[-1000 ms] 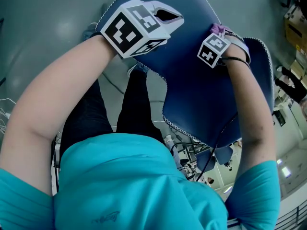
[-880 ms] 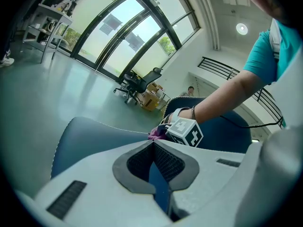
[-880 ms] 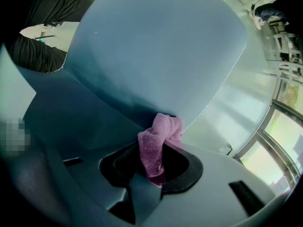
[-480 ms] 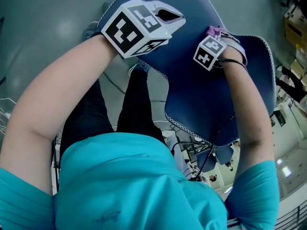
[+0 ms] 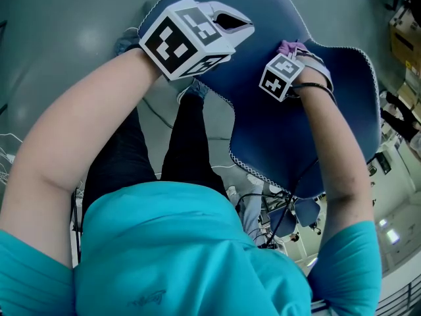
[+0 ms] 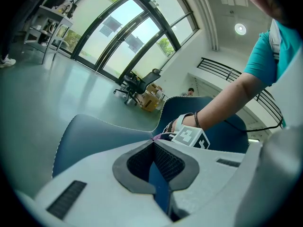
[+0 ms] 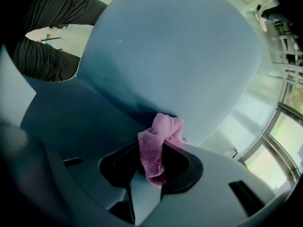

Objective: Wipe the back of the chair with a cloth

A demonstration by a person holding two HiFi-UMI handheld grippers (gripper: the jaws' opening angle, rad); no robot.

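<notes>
The dark blue chair back (image 5: 276, 130) fills the middle of the head view, seen from above. My left gripper (image 5: 240, 26) is shut on its upper left edge; in the left gripper view a thin blue edge (image 6: 158, 183) sits between the closed pads of the left gripper (image 6: 152, 143). My right gripper (image 5: 296, 50) presses a pink cloth (image 5: 291, 45) against the chair's upper part. In the right gripper view the right gripper (image 7: 156, 151) is shut on the pink cloth (image 7: 163, 126), whose bunched end touches the chair's smooth blue surface (image 7: 180, 51).
The person's legs in black trousers (image 5: 184, 143) stand beside the chair on a grey floor (image 5: 66, 31). Cables and the chair's base (image 5: 276, 209) lie below. Boxes (image 5: 404, 38) stand at the far right. An office chair (image 6: 137, 82) and a shelf (image 6: 47, 22) stand far off.
My right gripper has slid the pink cloth leftward and slightly up across the chair back. The left gripper has kept its hold on the edge.
</notes>
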